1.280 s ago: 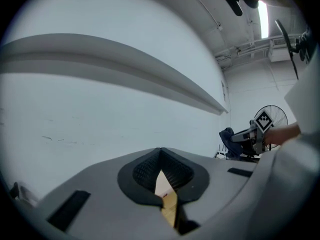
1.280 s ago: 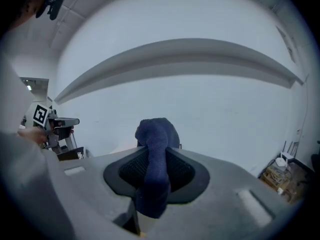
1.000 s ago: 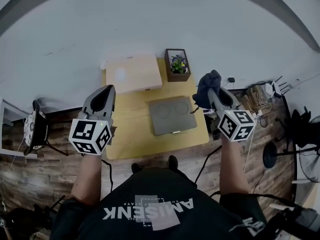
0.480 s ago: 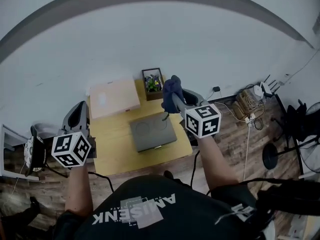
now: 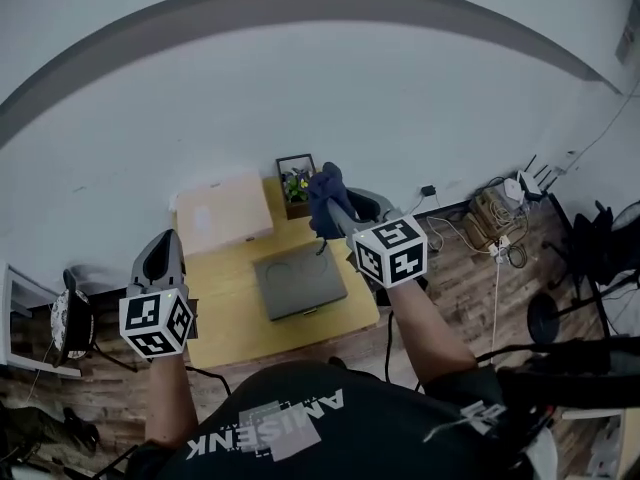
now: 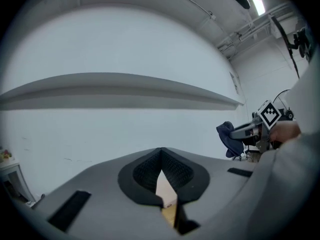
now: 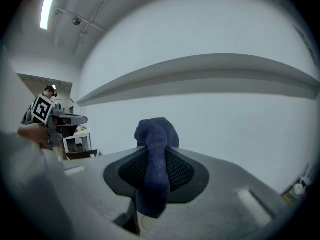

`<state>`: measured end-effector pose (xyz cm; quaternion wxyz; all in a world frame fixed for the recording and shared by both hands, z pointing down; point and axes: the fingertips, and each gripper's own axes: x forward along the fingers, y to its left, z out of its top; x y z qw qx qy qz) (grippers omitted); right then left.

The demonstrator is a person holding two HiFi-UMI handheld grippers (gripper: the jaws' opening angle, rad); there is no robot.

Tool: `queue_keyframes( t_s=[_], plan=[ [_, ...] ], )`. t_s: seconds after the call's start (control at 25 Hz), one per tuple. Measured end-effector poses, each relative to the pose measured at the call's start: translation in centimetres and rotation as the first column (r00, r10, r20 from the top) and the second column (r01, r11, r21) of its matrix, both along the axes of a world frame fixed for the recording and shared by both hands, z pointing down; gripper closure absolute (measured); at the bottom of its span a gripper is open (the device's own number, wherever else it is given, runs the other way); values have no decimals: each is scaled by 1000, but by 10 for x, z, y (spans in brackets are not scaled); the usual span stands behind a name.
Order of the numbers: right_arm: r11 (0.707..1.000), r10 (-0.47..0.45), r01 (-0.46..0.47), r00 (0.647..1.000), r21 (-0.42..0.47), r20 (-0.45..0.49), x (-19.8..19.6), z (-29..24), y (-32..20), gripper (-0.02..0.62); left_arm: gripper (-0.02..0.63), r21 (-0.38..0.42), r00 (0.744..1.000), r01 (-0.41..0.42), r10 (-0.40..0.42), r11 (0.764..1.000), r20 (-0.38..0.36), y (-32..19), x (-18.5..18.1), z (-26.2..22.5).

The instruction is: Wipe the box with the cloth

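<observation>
A pale wooden box [image 5: 222, 215] lies at the back left of the yellow table [image 5: 222, 313]. A flat grey case [image 5: 298, 281] sits at the table's middle. My right gripper [image 5: 330, 208] is held high over the back right of the table, next to the plant box, shut on a dark blue cloth [image 5: 322, 193]. The cloth [image 7: 154, 144] bulges above the jaws and hangs down between them. My left gripper [image 5: 163, 246] hovers off the table's left edge with its jaws closed on nothing [image 6: 161, 158]. From there the cloth [image 6: 228, 137] shows at the far right.
A small dark planter with flowers [image 5: 296, 184] stands at the table's back edge beside the wooden box. Cables and a power strip [image 5: 495, 213] lie on the wooden floor to the right. A round stool [image 5: 68, 323] stands at the left, and a white wall rises behind.
My right gripper has carried the cloth leftward from the table's right side to above its back edge by the planter. The head view has pulled back; the left gripper stays left of the table.
</observation>
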<state>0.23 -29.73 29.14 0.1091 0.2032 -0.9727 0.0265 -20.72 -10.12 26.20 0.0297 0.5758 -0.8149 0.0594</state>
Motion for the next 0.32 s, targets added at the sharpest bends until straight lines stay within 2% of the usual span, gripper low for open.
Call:
queue_keyframes(
  t_s=[0.32],
  plan=[
    [1000, -11, 11, 1000, 0, -14, -2, -3, -1, 499, 609, -51, 1000, 9, -10, 999, -18, 6, -2, 16]
  ],
)
